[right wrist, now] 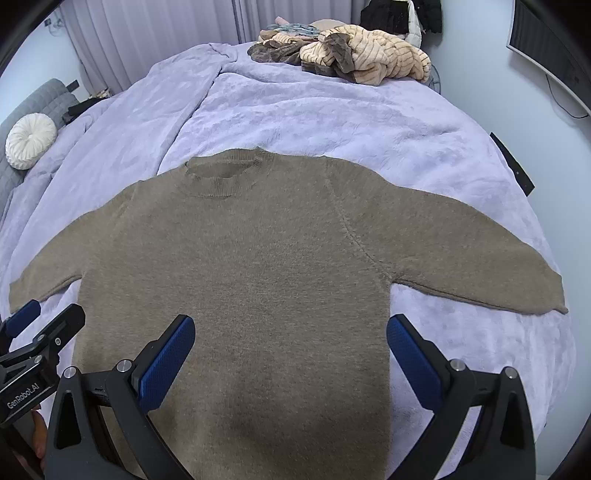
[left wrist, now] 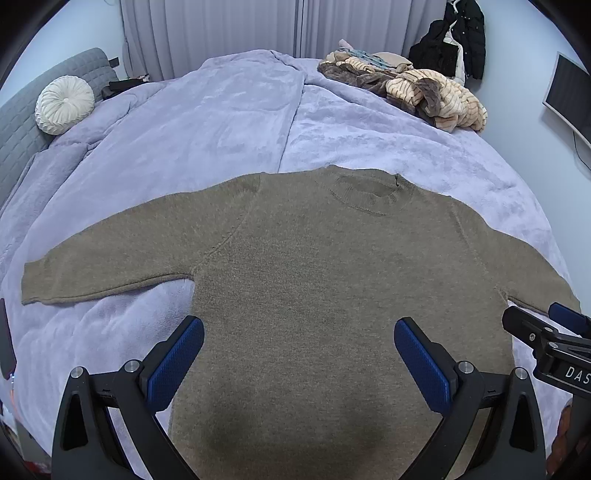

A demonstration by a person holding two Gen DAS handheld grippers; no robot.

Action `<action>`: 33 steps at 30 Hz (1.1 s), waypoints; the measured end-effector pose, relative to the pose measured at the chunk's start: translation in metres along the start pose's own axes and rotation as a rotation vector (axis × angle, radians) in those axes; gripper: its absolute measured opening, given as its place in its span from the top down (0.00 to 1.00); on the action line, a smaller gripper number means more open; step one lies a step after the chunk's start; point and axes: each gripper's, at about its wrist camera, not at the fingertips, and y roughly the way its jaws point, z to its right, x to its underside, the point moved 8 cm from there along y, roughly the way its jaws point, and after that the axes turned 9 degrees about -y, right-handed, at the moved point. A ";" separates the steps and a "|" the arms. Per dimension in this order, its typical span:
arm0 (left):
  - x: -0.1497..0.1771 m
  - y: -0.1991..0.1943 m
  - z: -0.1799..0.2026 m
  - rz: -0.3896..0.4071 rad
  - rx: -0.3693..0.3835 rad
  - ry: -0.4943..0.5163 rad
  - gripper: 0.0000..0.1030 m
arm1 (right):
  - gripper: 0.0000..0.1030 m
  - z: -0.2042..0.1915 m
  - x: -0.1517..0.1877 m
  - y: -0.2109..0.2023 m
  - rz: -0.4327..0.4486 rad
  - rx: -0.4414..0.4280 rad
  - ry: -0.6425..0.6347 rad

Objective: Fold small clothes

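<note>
Across the near part of the bed, a brown knit sweater (left wrist: 295,288) lies flat and face up on the lilac plush blanket (left wrist: 207,122), its ribbed round neck pointing away and both sleeves spread out to the sides, the body running down toward the cameras. Over its lower body hangs the left tool (left wrist: 299,354), its blue-padded fingers (left wrist: 177,365) spread wide apart and grasping nothing; whether the pads touch the knit cannot be told. Just beside it, the right tool (right wrist: 290,352) hangs likewise over the sweater's lower right side, its blue pads (right wrist: 166,362) released and wide, with the garment's right side edge running down close to its right finger. Each tool shows at the edge of the other's view, near the sweater's sleeves. At the far right corner of the bed sits a heap of clothes (left wrist: 424,96), cream-and-brown striped and dark furry pieces mixed together. A round white pleated cushion (left wrist: 64,104) leans against the grey quilted headboard (left wrist: 22,125) on the left. Pale curtains (left wrist: 258,26) hang behind the bed, dark coats (left wrist: 461,40) hang at the far right, and a dark screen (left wrist: 570,96) is mounted on the right wall.
</note>
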 end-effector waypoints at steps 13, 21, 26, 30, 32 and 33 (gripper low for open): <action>-0.002 0.020 -0.004 -0.046 0.002 0.011 0.00 | 0.00 -0.005 -0.002 0.021 -0.036 0.008 0.007; -0.002 0.037 -0.010 -0.087 0.010 0.010 0.00 | 0.00 -0.005 -0.002 0.036 -0.047 -0.019 0.037; -0.005 0.046 -0.016 -0.102 0.011 0.003 0.00 | 0.00 -0.004 -0.003 0.044 -0.046 -0.027 0.062; -0.007 0.052 -0.018 -0.110 0.018 0.000 0.00 | 0.00 -0.005 -0.005 0.050 -0.047 -0.021 0.045; -0.007 0.054 -0.018 -0.113 0.021 0.001 0.00 | 0.00 -0.006 -0.006 0.052 -0.039 -0.011 0.032; -0.007 0.054 -0.018 -0.114 0.022 0.002 0.00 | 0.00 -0.008 -0.007 0.053 -0.039 -0.017 0.026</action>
